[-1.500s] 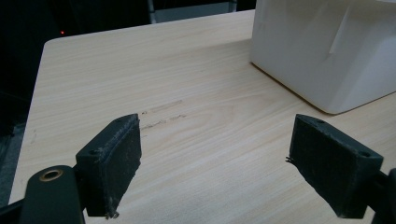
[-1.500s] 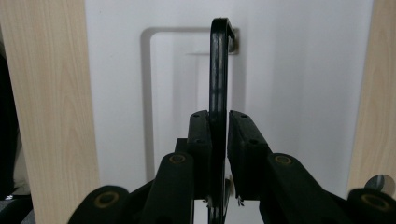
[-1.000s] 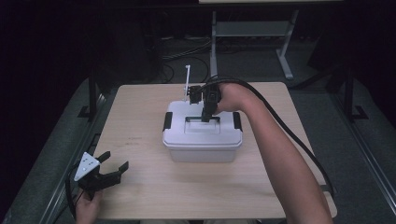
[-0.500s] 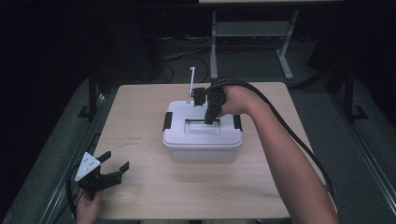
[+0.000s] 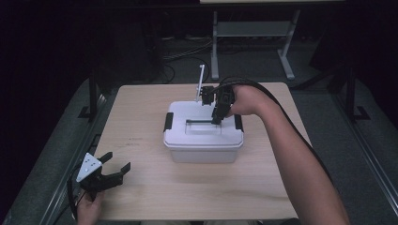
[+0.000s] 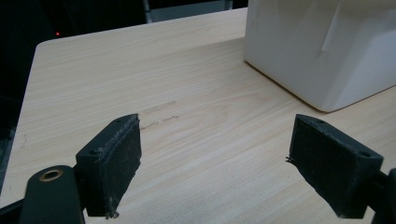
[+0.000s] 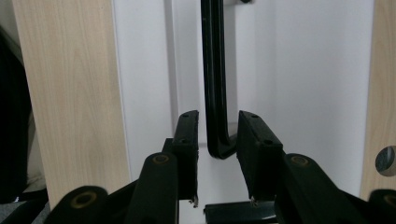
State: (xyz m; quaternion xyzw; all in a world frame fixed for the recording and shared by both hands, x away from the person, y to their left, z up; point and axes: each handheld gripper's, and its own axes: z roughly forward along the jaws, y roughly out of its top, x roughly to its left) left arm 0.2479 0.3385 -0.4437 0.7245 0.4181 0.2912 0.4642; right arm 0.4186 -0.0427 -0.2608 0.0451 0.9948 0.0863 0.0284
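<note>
Smooth white plastic box, matt wood-grain table

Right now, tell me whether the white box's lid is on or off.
On. The lid sits flat on the white box, black latches at both ends, handle lying flat.

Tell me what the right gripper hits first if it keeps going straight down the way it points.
Likely the black handle on the white box's lid: it lies between the right gripper pads, apparently untouched.

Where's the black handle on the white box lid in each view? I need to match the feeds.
High view: the black handle lies flat in the lid's recess, under the right gripper.
Left gripper view: handle not in it.
Right gripper view: it runs down the centre, its corner between the jaws, untouched.
Shared landmark: the white box.
</note>
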